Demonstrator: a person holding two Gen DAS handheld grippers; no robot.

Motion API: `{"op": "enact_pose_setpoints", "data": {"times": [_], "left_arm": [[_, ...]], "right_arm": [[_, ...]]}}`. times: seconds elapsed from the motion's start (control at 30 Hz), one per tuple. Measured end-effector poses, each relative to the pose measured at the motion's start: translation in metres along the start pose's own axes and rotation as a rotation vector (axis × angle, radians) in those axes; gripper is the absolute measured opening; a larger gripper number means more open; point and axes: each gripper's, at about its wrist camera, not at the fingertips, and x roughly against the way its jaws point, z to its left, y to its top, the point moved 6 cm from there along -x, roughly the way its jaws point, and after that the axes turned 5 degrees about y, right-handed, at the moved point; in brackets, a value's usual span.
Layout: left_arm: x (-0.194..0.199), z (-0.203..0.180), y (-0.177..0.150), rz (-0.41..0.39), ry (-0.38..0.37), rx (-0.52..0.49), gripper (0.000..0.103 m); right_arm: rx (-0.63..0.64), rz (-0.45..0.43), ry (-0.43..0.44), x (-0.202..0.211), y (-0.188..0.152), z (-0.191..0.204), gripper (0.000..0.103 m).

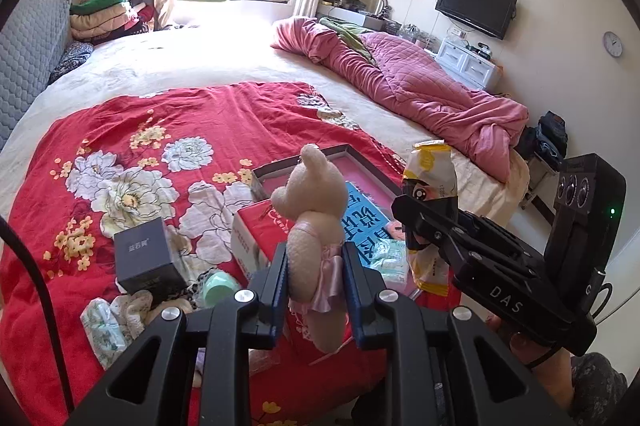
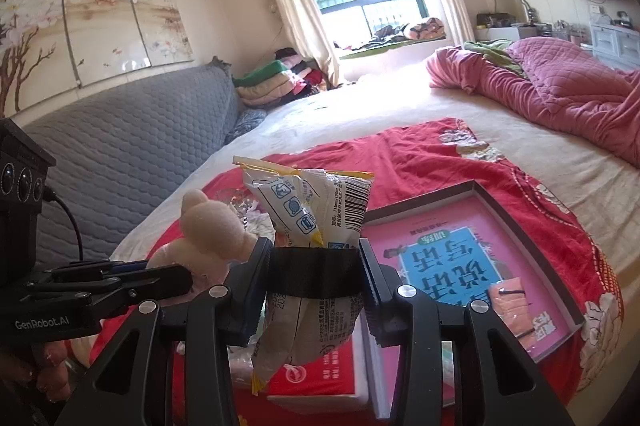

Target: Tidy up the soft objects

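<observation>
A cream plush bear in a pink dress (image 1: 316, 218) hangs upright above the red floral cover (image 1: 140, 130), and my left gripper (image 1: 316, 266) is shut on its body. In the right wrist view the plush bear (image 2: 208, 226) shows at the left, held by the left gripper (image 2: 168, 278). My right gripper (image 2: 316, 266) is shut on a white and yellow soft snack packet (image 2: 308, 210), which stands up between the pads. From the left wrist view the same packet (image 1: 430, 170) sits in the right gripper (image 1: 416, 218), just right of the bear.
Below lie a shallow box (image 2: 532, 238) with a pink and blue book (image 2: 452, 262), a red and white carton (image 1: 256, 230), a dark cube box (image 1: 146, 254), a green cup (image 1: 218, 288) and tissue packs (image 1: 106, 330). A pink quilt (image 1: 420, 86) lies at the far right, a grey headboard (image 2: 132, 146) left.
</observation>
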Motion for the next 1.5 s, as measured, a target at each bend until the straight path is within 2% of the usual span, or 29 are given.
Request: {"op": "enact_pose_setpoints", "data": {"times": [0.37, 0.63, 0.8, 1.07, 1.23, 1.5], "left_arm": [[-0.027, -0.044, 0.016, 0.015, -0.050, -0.046, 0.025], [-0.056, -0.066, 0.013, 0.058, -0.070, -0.064, 0.025], [-0.074, -0.071, 0.010, 0.089, -0.069, -0.046, 0.026], [-0.101, -0.073, 0.003, 0.153, -0.027, -0.030, 0.025], [-0.116, -0.074, 0.000, 0.177, -0.002, -0.028, 0.026], [-0.142, -0.082, -0.011, 0.240, -0.002, -0.011, 0.025]], "right_arm": [[-0.052, -0.055, -0.118, 0.023, 0.008, -0.057, 0.043], [-0.079, -0.082, -0.184, 0.035, 0.006, -0.088, 0.043], [-0.111, -0.087, -0.212, 0.039, 0.002, -0.103, 0.043], [-0.117, -0.083, -0.280, 0.041, -0.002, -0.121, 0.043], [-0.072, -0.067, -0.351, 0.039, -0.006, -0.129, 0.043], [-0.067, -0.055, -0.355, 0.035, -0.009, -0.138, 0.043]]}}
